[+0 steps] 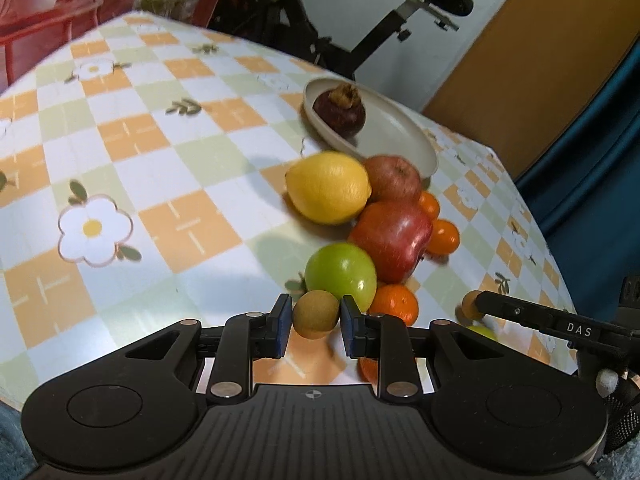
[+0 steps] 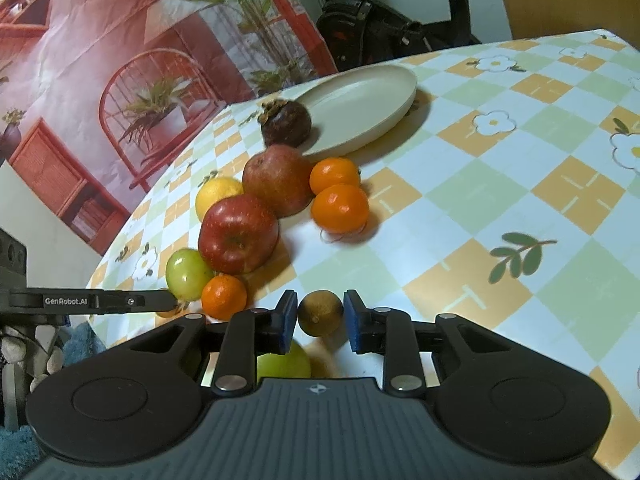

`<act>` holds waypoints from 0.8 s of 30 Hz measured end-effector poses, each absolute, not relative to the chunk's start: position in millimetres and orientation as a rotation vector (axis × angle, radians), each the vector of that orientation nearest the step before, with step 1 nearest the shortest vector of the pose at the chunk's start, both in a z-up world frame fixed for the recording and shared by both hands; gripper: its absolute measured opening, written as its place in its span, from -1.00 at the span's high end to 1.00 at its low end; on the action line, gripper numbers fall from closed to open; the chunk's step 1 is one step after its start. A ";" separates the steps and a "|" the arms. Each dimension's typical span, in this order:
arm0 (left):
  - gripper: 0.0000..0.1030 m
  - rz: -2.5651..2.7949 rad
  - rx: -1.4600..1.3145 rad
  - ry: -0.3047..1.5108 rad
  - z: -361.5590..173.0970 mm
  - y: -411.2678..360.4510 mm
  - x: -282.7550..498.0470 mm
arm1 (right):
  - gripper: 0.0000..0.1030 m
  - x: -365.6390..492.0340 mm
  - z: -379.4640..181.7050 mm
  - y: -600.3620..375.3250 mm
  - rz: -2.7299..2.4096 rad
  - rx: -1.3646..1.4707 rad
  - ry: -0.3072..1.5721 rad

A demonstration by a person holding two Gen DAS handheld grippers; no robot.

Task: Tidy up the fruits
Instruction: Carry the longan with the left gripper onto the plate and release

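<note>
My left gripper (image 1: 316, 318) is shut on a small brown round fruit (image 1: 316, 314), held just above the table near a green apple (image 1: 340, 274). My right gripper (image 2: 320, 314) is shut on a darker brown round fruit (image 2: 320, 312). A cluster of fruit lies ahead: a lemon (image 1: 328, 187), a red apple (image 1: 390, 236), a duller apple (image 1: 392, 178), several oranges (image 2: 340, 208). A beige plate (image 1: 400, 132) holds a mangosteen (image 1: 339, 108) at its near edge. The right gripper's finger (image 1: 520, 312) shows in the left wrist view.
The table has a checked flower-pattern cloth (image 2: 500, 200). An exercise bike (image 1: 380, 32) stands behind the table. A printed red backdrop (image 2: 100, 100) hangs beyond the far edge. Another green fruit (image 2: 284, 364) lies under my right gripper.
</note>
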State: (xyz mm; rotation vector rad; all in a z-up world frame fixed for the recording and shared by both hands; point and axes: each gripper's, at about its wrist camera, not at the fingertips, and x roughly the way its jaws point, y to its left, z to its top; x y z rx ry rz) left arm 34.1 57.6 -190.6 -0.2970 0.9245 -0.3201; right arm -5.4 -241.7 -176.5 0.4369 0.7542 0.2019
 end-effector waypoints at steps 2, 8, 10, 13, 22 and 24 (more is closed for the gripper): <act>0.47 -0.320 -0.288 0.906 -185.9 57.0 33.5 | 0.46 -5.9 -175.0 -245.7 0.190 0.445 0.742; 0.47 -0.326 -0.250 0.845 -171.3 57.2 35.6 | 0.46 -4.7 -170.8 -251.3 0.178 0.456 0.721; 0.47 -0.325 -0.244 0.832 -166.9 58.0 40.0 | 0.46 -2.7 -165.1 -253.9 0.186 0.460 0.702; 0.47 -0.330 -0.247 0.813 -157.9 58.3 51.8 | 0.46 3.8 -153.7 -255.6 0.195 0.453 0.672; 0.47 -0.376 -0.227 0.783 -133.5 31.8 117.8 | 0.46 50.0 -131.4 -255.0 0.239 0.415 0.636; 0.47 -0.385 -0.234 0.804 -133.8 20.5 142.1 | 0.46 65.7 -130.2 -255.4 0.242 0.404 0.637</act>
